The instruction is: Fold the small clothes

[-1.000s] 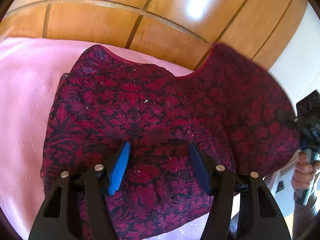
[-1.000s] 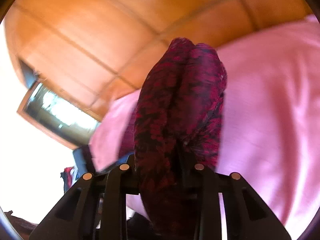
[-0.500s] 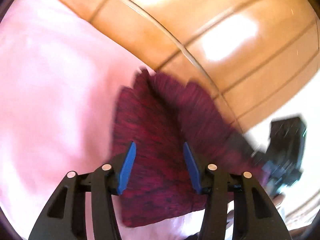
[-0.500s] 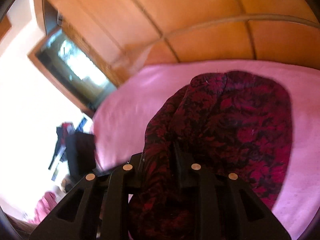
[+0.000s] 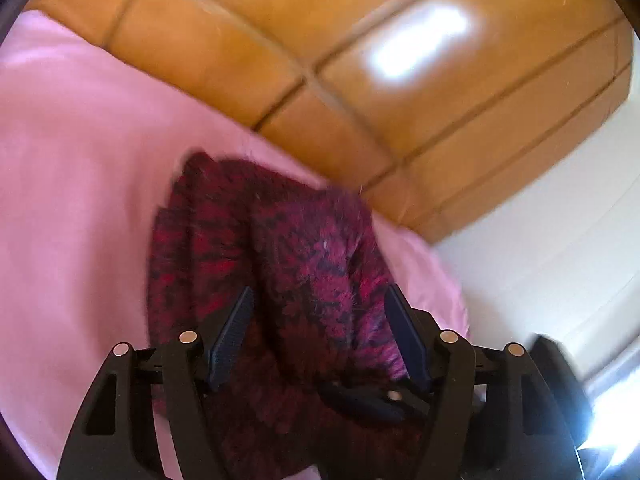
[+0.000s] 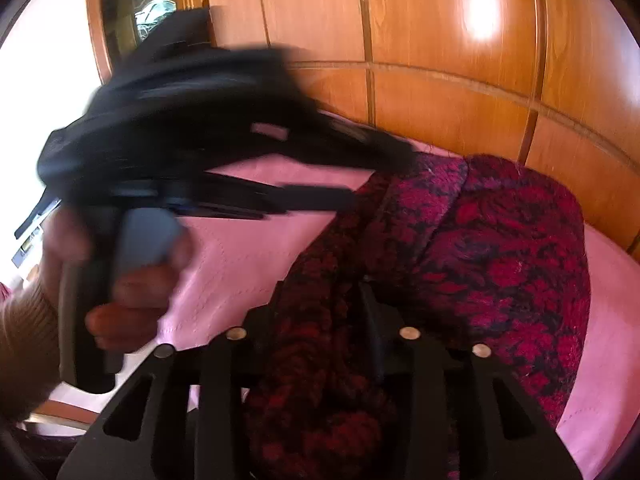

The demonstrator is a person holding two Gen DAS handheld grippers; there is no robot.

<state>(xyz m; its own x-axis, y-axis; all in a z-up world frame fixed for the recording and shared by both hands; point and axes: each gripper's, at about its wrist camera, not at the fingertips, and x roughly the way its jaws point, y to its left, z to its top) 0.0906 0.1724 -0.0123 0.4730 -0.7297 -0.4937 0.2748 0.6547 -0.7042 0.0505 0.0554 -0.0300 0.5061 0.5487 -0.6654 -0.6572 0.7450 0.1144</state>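
Note:
A dark red floral garment [image 5: 280, 264] lies folded in a narrow heap on the pink bedspread [image 5: 80, 200]. My left gripper [image 5: 320, 320] hovers over its near end. Its jaws are opening, the blue pads stand apart, and the cloth runs between them unpinched. In the right wrist view the garment [image 6: 500, 240] spreads to the right. A bunched fold runs through my right gripper [image 6: 320, 308], whose jaws are opening; cloth hides one finger. My left gripper [image 6: 372, 172], blurred, reaches in from the left, held by a hand [image 6: 132, 288].
A glossy wooden headboard [image 5: 360, 60] rises behind the bed, with wooden wall panels [image 6: 440, 20] above it. A white wall [image 5: 540, 240] stands past the bed's right edge. A dark framed pane [image 6: 136, 8] sits at the upper left. A beige sleeve [image 6: 24, 340] enters at lower left.
The right gripper carried the garment's right half across onto the rest, so the spread cloth is now a narrow folded heap. Both grippers' jaws stand wider. The left gripper swung right.

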